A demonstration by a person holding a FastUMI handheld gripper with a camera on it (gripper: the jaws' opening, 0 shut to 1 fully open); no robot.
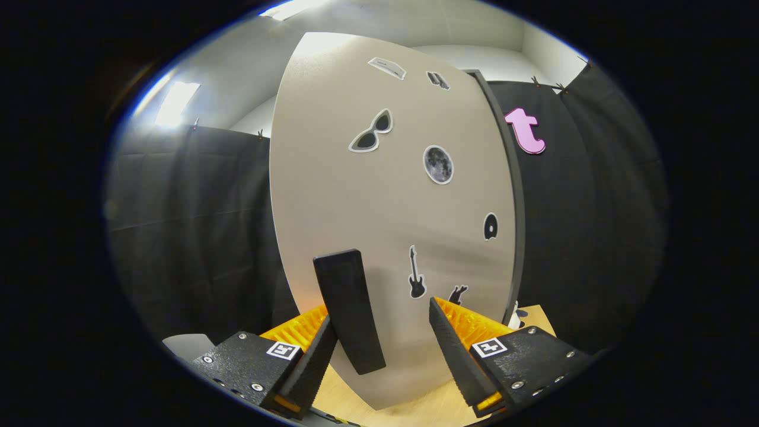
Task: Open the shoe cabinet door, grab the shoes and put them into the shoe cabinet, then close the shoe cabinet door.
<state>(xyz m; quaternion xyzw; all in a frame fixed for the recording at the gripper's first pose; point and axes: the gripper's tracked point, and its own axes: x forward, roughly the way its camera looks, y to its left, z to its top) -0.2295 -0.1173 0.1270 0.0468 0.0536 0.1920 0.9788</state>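
The cabinet's inside is hidden behind the door (391, 196). A small white object (514, 317) at the door's lower right is mostly covered and cannot be identified. Whether the handle (350, 311) is touched by the open jaws cannot be told.

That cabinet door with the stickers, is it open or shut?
Cannot tell for sure. The door fills the view, its handle between the open jaws; gripper grips nothing.

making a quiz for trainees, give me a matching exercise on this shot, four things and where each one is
Things:
1. handle
2. guitar sticker
3. moon sticker
4. sunglasses sticker

Places:
A. on the door, up and to the left of the moon
B. between the open tool's fingers, nearer the left one
C. on the door, just right of the handle
D. on the door, above the guitar

Pairs: 1-B, 2-C, 3-D, 4-A
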